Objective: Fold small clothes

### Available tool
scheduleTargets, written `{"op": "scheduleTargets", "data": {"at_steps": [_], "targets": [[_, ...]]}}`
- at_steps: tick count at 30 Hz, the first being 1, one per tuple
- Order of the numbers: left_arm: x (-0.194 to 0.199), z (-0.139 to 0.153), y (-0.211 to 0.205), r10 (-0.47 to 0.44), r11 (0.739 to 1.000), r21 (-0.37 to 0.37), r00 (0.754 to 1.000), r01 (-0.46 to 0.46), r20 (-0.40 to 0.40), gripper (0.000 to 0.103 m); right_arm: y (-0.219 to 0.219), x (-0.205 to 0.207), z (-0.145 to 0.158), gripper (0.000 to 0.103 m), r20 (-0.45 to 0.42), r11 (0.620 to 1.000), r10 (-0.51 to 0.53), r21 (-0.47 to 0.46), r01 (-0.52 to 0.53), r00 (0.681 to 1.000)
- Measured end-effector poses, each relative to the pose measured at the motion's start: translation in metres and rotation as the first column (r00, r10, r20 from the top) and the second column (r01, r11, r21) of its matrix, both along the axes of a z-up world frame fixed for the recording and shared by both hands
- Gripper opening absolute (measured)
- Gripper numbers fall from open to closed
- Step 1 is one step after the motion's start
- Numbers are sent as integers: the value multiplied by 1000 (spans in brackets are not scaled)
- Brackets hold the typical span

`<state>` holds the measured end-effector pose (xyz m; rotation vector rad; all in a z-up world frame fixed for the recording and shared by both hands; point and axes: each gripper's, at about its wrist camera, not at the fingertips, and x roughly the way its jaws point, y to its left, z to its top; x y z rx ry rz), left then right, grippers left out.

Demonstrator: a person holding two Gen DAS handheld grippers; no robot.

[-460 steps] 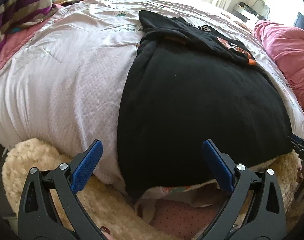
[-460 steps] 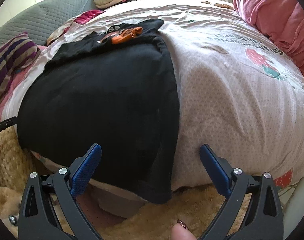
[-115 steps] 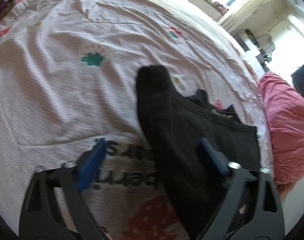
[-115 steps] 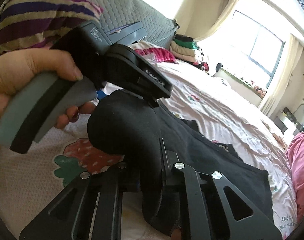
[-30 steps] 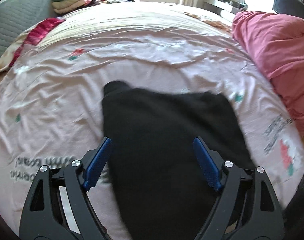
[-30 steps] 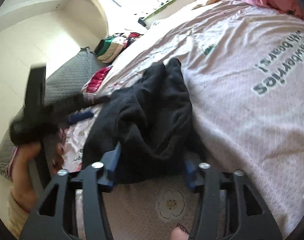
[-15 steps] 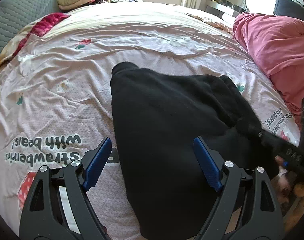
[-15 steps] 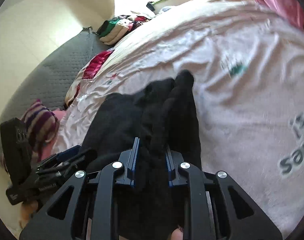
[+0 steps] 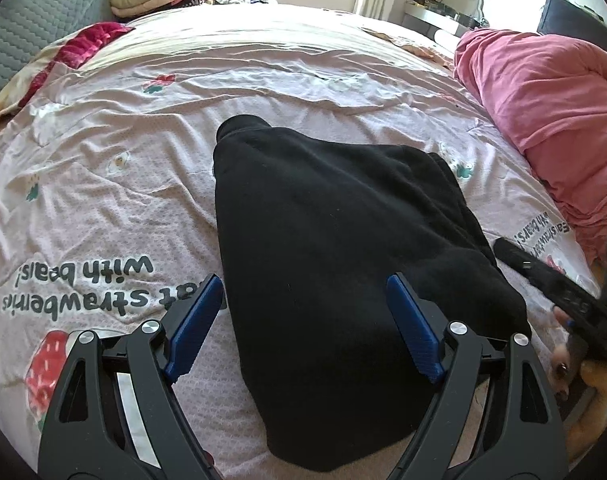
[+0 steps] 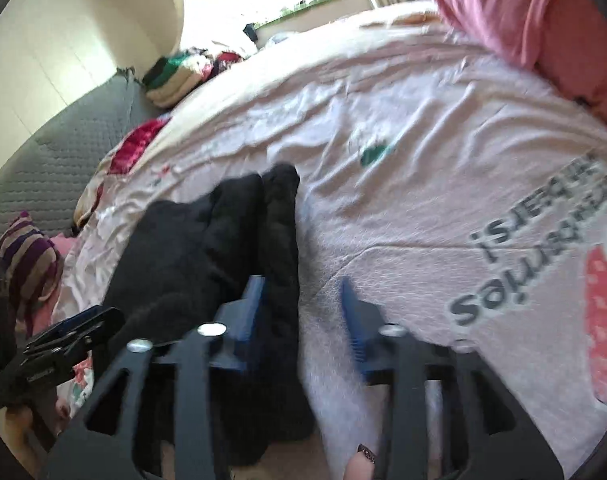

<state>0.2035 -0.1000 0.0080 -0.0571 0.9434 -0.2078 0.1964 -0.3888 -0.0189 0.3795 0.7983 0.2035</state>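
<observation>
Lying folded on the bed's pink printed sheet (image 9: 103,184), the black garment (image 9: 335,240) sits below the left tongs (image 9: 299,320), spread wide and empty; a pink blanket (image 9: 543,92) lies right. Right view, blurred: right tongs (image 10: 299,312) part-open astride the garment's (image 10: 207,248) edge, gripping nothing visible.
</observation>
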Motion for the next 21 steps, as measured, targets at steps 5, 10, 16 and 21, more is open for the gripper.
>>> {"op": "scheduleTargets", "data": {"at_steps": [5, 10, 16, 21], "targets": [[-12, 6, 0, -12, 1000, -3, 1000, 12, 8, 77, 3, -31, 23, 71, 100, 996, -15, -89, 24, 995], [-27, 12, 2, -19, 1000, -8, 1000, 20, 24, 81, -2, -65, 40, 90, 159, 994, -30, -100, 47, 987], [-47, 23, 7, -26, 1000, -13, 998, 27, 56, 92, -4, -98, 54, 97, 209, 993, -53, -90, 73, 977], [-70, 35, 14, -31, 999, -39, 995, 35, 94, 93, 8, -123, 66, 98, 262, 987, -47, -136, 85, 964]]}}
